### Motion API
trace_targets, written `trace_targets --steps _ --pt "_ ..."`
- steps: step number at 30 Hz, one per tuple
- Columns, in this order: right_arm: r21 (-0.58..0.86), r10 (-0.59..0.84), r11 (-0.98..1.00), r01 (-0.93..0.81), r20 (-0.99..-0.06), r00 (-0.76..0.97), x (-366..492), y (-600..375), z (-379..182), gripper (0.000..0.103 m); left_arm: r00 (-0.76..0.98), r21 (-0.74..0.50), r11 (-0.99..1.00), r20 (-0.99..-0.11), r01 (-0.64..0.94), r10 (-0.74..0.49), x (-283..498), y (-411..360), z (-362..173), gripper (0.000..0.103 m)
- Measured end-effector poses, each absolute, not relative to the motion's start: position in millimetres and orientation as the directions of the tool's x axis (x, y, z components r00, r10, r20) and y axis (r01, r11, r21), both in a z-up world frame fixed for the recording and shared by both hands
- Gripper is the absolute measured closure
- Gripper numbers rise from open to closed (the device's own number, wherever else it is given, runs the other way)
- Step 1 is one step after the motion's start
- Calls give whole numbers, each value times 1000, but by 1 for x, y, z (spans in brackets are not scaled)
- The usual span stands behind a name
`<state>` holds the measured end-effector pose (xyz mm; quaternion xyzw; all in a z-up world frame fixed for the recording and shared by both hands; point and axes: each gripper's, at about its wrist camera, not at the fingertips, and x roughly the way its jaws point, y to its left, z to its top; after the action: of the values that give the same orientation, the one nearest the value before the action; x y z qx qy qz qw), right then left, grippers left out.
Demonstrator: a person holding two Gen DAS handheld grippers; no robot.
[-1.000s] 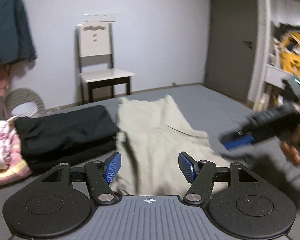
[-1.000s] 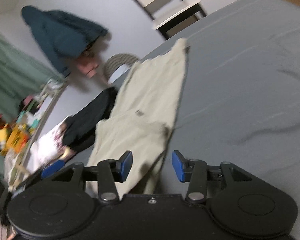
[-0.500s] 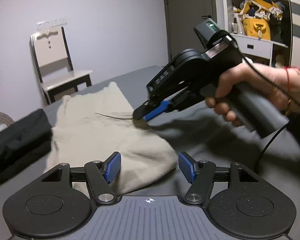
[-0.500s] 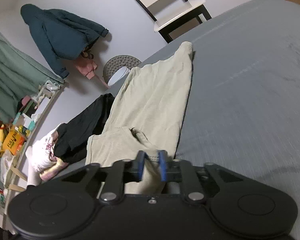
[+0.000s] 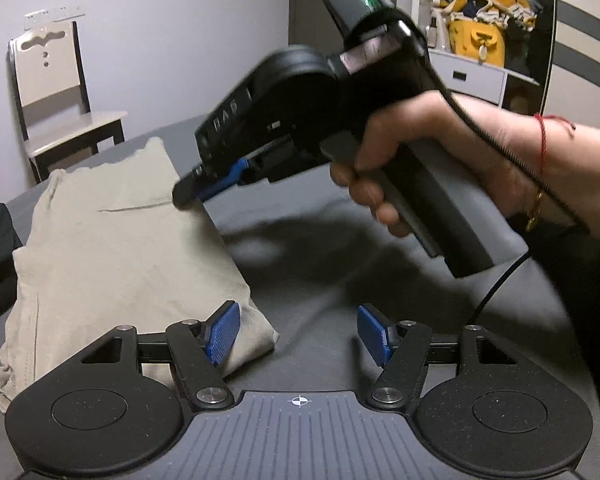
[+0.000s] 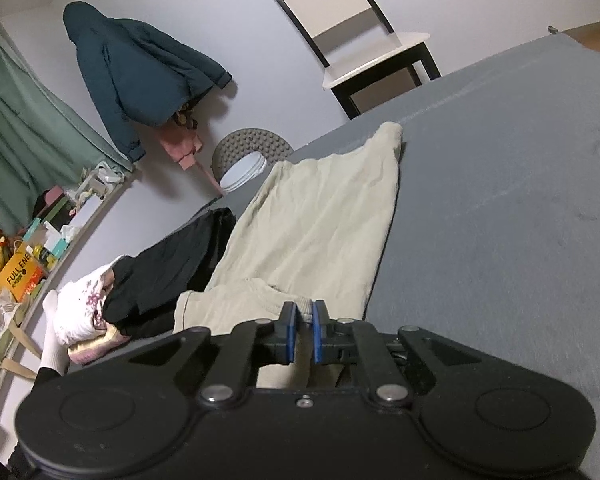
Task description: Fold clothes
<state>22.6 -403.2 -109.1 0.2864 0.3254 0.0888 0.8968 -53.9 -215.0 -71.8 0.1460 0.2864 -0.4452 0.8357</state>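
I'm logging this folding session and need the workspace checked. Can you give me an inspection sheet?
Surface: grey bed sheet, lightly creased.
Job's things: beige garment lying partly folded on the sheet.
Clutter: folded black clothes and a floral pile beside the garment.
Grippers: left gripper open at the garment's near corner; right gripper shut on a garment edge.
Cables: black cable trailing from the right gripper's handle.
Surroundings: chair, teal jacket hanging on the wall, green curtain, cluttered shelves.
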Motion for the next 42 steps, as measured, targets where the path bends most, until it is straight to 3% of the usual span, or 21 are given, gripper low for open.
trace_targets --steps 11,14,16,19,25,29,34,39,42 --pt "554 345 832 44 -578 739 37 -400 -128 94 481 11 579 -569 816 -667 -75 -197 -57 37" --pt "587 350 807 64 -564 748 26 -408 -119 75 528 37 612 -549 790 -648 -75 -179 -51 37" --pt "609 367 791 53 -543 756 14 -414 -109 70 568 36 651 -526 759 -633 -69 -161 -46 37" --pt "611 469 788 -75 -517 716 -7 -411 -93 70 640 46 722 -504 690 -579 -54 -129 -44 37" --pt "402 514 858 -322 -633 580 -44 -364 -89 70 613 -26 758 -570 652 -547 -11 -78 -45 37" --pt "423 541 840 -339 -630 556 -47 -354 -97 70 581 -73 754 -590 653 -561 7 -69 -47 37" --pt "456 545 836 -305 -621 563 -44 -352 -108 73 560 3 701 -605 713 -567 21 -86 -52 37" --pt "395 525 851 -346 -635 566 -47 -341 -111 73 538 29 666 -617 746 -575 26 -98 -51 38" --pt "389 524 852 -351 -639 563 -45 -339 -112 82 495 -11 664 -657 747 -568 35 -101 -59 38"
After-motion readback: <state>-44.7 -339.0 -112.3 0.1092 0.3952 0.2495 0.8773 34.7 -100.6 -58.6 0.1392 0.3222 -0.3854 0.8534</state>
